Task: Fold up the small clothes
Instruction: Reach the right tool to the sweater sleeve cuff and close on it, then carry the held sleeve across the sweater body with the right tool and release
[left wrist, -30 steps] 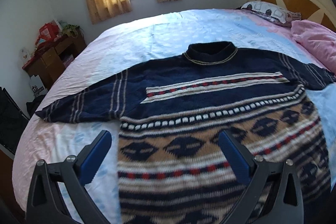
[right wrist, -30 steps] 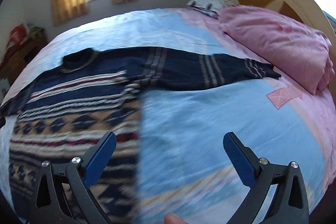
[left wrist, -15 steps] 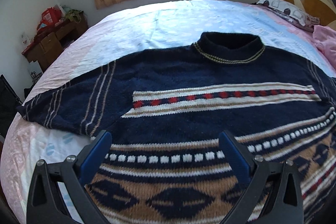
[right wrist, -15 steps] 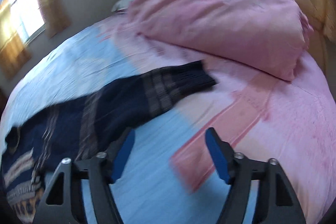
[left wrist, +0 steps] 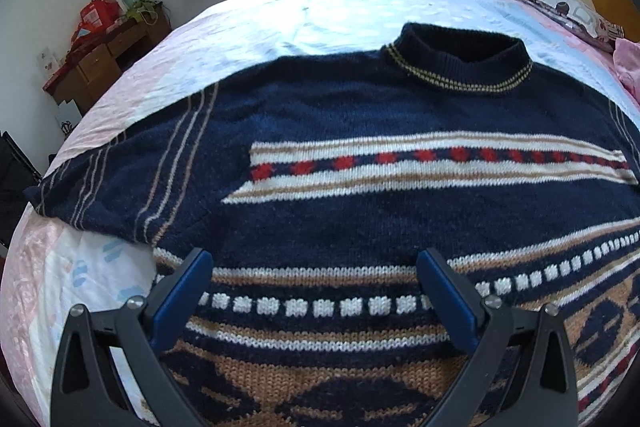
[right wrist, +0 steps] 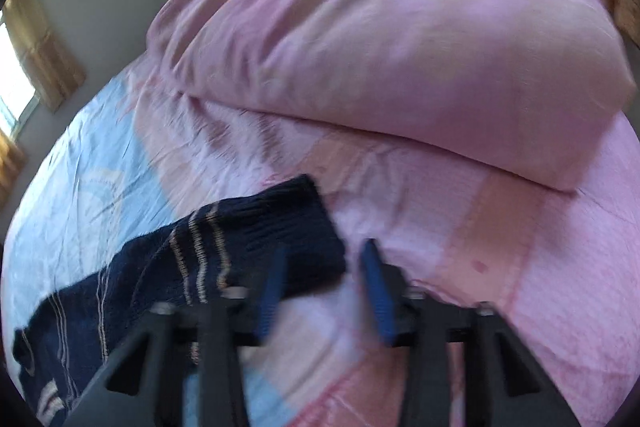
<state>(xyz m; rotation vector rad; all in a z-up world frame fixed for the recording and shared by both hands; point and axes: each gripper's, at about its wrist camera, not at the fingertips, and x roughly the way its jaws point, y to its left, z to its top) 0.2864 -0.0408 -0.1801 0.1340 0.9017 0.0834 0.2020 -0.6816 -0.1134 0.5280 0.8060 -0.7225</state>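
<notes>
A navy patterned sweater [left wrist: 360,155] lies spread flat, front up, on the bed [left wrist: 280,15], collar toward the window and one sleeve stretched out toward the wooden dresser [left wrist: 100,59] at the side. The left hand-held gripper [left wrist: 316,291] hangs over the sweater's lower chest with its blue pads wide apart, released and holding nothing. In the right wrist view, the other sleeve's cuff [right wrist: 296,227] lies on the pink part of the sheet, just short of a big pink pillow [right wrist: 400,47]. The right hand-held gripper [right wrist: 322,279] sits at that cuff's edge, its jaws closing: one blue finger [right wrist: 272,287] overlaps the dark knit, the other stands over the sheet, and a gap remains between them. The frame is blurred, so I cannot tell whether any fabric is pinched.
</notes>
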